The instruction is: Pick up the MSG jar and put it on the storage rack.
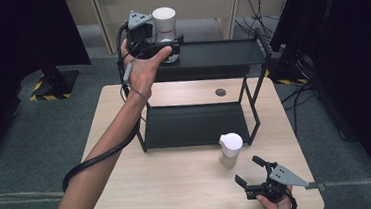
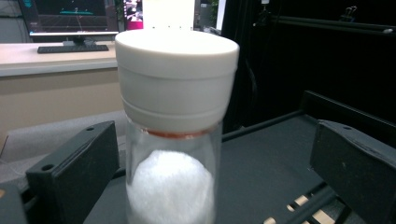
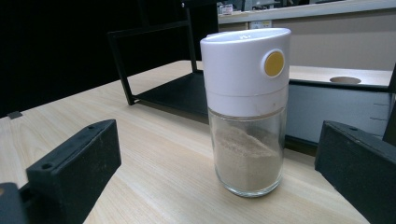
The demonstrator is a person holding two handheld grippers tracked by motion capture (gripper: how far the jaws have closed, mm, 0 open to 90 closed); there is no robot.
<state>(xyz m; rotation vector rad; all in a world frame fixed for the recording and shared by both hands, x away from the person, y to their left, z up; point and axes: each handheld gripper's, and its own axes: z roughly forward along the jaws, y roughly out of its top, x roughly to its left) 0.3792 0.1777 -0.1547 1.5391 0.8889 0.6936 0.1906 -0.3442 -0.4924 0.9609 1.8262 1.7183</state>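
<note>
Dark curtains hem in a pale wooden surface (image 1: 179, 175) that carries a black two-tier rack (image 1: 209, 117), and the work in hand looks like moving two seasoning jars onto that rack. One jar seems to be there already: the jar with the plain white lid (image 1: 165, 28), holding something white and fluffy, stands upright on the rack's top shelf (image 1: 219, 54), directly between the jaws of the left tongs (image 1: 166, 47). In the left gripper view those jaws stand spread on either side of the glass with a visible gap at each side, so the left tongs (image 2: 196, 177) are open and touch nothing; I judge this jar (image 2: 175, 121) set down and let go, or just about to be gripped, and cannot tell which. The second jar (image 1: 229, 150), a white-capped shaker with a yellow button (image 3: 273, 63) and brownish powder, stands on the surface just ahead of the right tongs (image 1: 251, 172), in front of the rack's lower shelf (image 1: 195, 126). The right tongs (image 3: 210, 186) are also wide open, the shaker (image 3: 246, 112) centred ahead of them but apart from both jaws. What seems left is to close on this shaker and carry it to a shelf.
</note>
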